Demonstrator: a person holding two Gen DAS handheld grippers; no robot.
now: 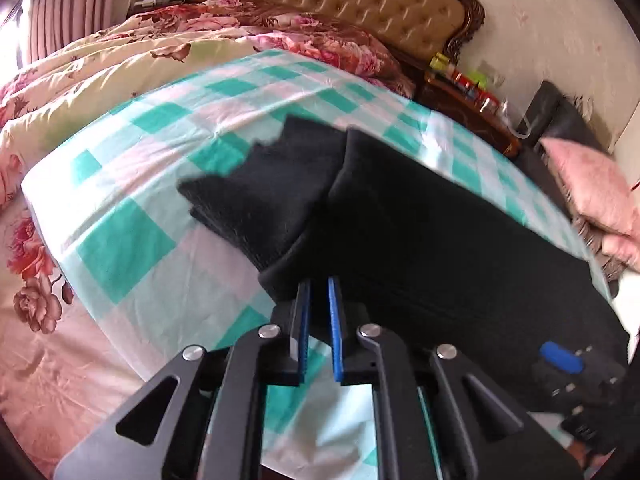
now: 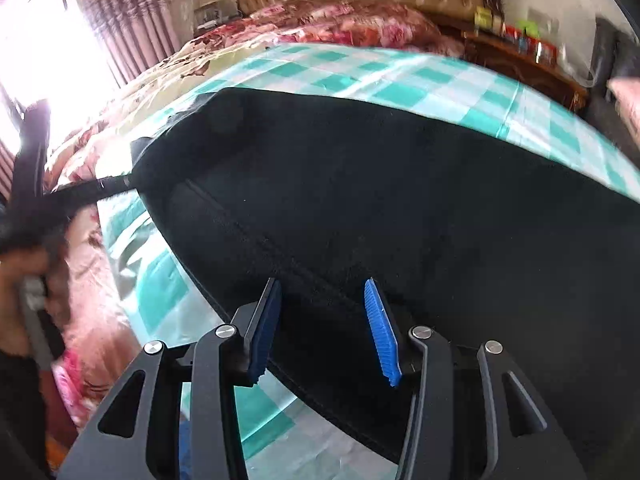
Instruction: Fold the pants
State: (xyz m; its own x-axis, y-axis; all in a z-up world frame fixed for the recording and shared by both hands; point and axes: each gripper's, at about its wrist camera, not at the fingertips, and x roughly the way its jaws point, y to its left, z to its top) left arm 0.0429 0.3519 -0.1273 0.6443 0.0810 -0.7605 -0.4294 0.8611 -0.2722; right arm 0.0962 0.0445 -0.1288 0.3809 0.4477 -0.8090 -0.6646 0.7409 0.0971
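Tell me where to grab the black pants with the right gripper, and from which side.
Judging by how they lie, take the black pants at the near hem-like edge, where it lies flat on the checked sheet. Come from the near side, angled down, so one pad of the right gripper slips under that edge. Its jaws already straddle it, not visibly pinching.

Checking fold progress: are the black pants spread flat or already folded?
Partly folded: the black pants show one layer doubled over another on the checkered sheet.
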